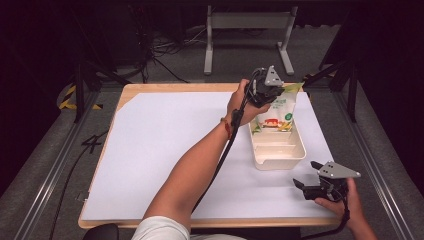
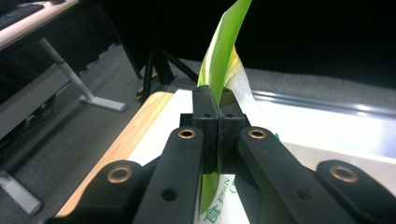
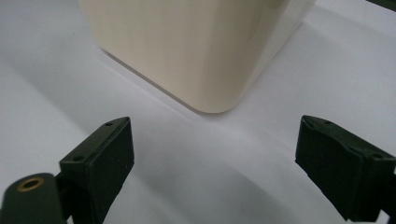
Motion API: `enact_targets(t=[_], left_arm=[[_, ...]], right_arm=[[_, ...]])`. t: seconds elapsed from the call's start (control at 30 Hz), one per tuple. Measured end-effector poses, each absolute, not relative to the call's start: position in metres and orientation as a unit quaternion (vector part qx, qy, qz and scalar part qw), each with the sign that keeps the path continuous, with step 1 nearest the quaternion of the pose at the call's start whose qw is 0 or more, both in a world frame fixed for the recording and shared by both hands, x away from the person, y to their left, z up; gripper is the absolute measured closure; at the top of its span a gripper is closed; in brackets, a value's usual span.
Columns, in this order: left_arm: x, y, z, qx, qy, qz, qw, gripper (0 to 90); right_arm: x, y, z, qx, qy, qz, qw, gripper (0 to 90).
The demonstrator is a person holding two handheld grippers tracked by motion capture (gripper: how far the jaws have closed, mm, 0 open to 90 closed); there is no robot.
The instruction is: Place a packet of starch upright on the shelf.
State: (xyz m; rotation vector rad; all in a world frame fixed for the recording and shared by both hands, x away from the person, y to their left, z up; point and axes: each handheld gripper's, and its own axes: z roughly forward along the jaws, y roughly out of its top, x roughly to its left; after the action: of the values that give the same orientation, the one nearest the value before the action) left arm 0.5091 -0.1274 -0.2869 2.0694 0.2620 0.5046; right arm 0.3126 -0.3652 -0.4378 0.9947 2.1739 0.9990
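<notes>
the left gripper (image 1: 272,92) is clamped on the top edge of a bag (image 1: 276,112), a white and green pouch with a printed front. its jaws are pressed together with the green top strip of the bag (image 2: 223,51) pinched between them and rising above the tips. the bag hangs upright below the jaws, its lower end inside the far end of a cream tray (image 1: 279,159). the left hand (image 1: 240,104) wraps the gripper's body from the near side, and its cable runs back along the forearm.

the right gripper (image 1: 303,181) is well apart from the left one, on the near side of the tray, held low over the white sheet (image 1: 160,150) that covers the table. its jaws are spread wide with nothing between them. seen along those jaws, the tray's rounded cream corner (image 3: 205,70) sits just ahead of the tips, not touching them, with bare sheet under the gap. the right hand (image 1: 345,202) grips it from behind.
</notes>
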Motion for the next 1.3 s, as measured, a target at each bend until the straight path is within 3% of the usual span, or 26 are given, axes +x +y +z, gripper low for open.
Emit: enact_targets(t=[0.37, 0.67, 1.3], left_arm=[[0.52, -0.117, -0.297, 0.852, 0.126, 0.209, 0.464, 89.4], [0.511, -0.131, -0.305, 0.867, 0.091, 0.218, 0.439, 88.7], [0.514, -0.127, -0.324, 0.862, 0.115, 0.183, 0.458, 87.2]], right_arm=[[0.312, -0.364, -0.438, 0.367, 0.809, 0.37, 0.271, 11.3], [0.312, -0.364, -0.437, 0.366, 0.809, 0.371, 0.273, 11.3], [0.312, -0.363, -0.438, 0.361, 0.812, 0.37, 0.27, 11.4]])
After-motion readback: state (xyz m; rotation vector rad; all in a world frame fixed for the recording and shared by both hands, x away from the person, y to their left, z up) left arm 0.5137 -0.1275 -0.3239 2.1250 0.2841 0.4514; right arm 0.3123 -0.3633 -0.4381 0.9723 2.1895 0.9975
